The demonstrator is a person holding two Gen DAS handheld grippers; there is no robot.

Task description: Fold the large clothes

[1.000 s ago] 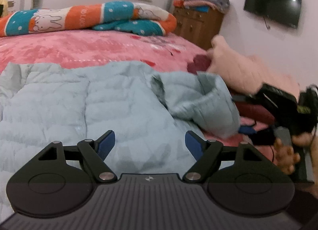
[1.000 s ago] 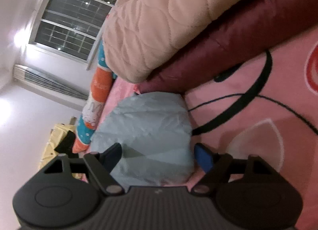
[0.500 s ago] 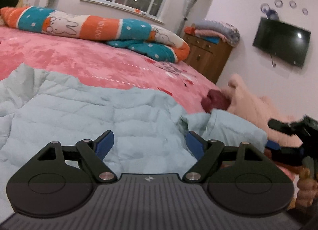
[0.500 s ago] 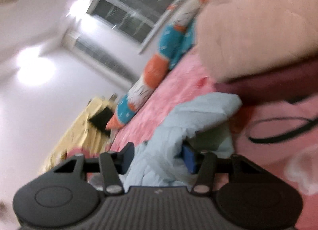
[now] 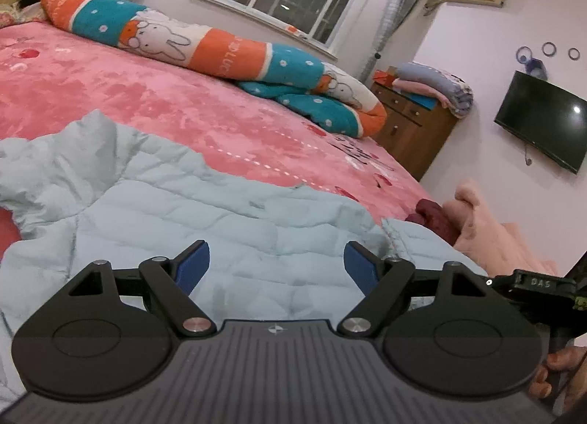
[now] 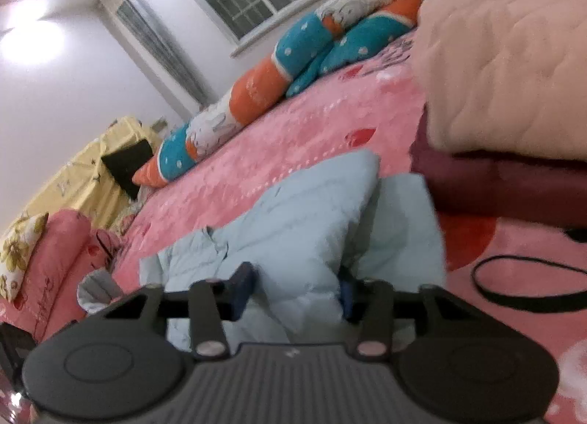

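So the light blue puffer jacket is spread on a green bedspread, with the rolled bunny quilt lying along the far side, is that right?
Not quite: the bedspread is pink, not green, as the left wrist view shows. The rest holds: the light blue jacket is spread on it, and the rolled bunny quilt lies along the far side.

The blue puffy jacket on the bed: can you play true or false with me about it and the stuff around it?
1. The jacket lies on a pink blanket. True.
2. The left claw is squeezing the jacket. False: it is open, with nothing pinched.
3. Jacket cloth sits between the fingers of the right claw. True, and that claw is closing.
4. The TV stands on the dresser. False: it hangs on the wall.
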